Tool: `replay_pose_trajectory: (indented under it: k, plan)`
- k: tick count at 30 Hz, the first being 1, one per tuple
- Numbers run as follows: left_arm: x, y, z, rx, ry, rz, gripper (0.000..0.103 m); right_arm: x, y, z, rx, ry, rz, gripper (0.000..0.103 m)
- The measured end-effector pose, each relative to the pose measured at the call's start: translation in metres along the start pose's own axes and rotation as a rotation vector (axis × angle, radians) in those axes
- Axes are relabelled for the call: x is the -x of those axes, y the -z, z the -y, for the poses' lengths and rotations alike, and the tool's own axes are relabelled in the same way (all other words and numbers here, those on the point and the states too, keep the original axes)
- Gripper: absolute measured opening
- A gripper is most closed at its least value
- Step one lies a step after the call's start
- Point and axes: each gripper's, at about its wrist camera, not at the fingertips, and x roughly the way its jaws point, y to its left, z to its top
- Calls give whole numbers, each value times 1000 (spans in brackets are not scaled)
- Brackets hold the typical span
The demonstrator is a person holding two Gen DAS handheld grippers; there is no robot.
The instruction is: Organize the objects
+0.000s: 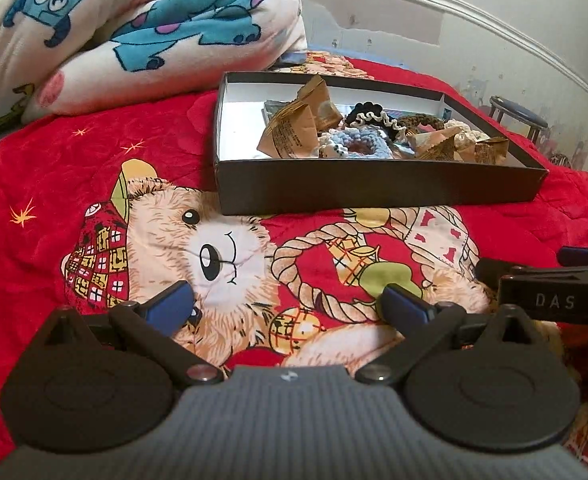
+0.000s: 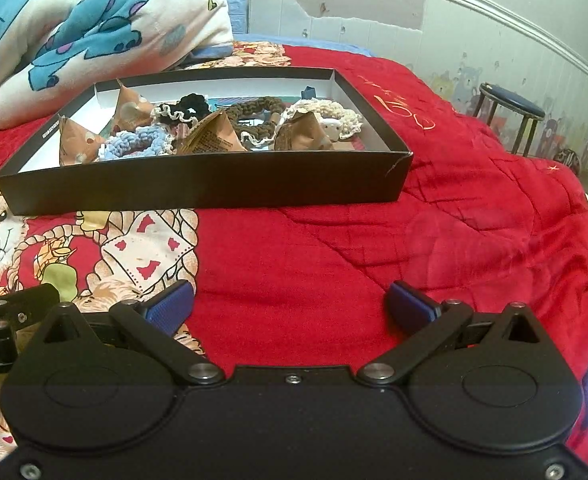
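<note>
Both the left gripper [image 1: 286, 300] and right gripper [image 2: 292, 300] hang released just before the black box [image 2: 198, 184], whose soft bed [image 2: 433, 220] footing could let a nudge tip it.

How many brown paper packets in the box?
4 brown packets in the black box: front-left, behind it, centre, right. More may hide under the scrunchies.

1 box [image 2: 198, 184], 4 packets [image 2: 214, 138], 5 scrunchies [image 2: 134, 144].

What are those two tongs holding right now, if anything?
Nothing. The left tongs and right tongs are both open over the red bedspread, short of the black box of scrunchies.
</note>
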Motion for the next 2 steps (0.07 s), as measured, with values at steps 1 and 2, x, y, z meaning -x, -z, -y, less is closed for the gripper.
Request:
replay_pose_trajectory:
  k: [1, 2]
  plan:
    - [0, 0, 0, -3, -2, 0, 103, 0, 0, 0, 0, 0, 0, 103]
    - [0, 0, 1, -6, -4, 1, 103, 0, 0, 0, 0, 0, 0, 103]
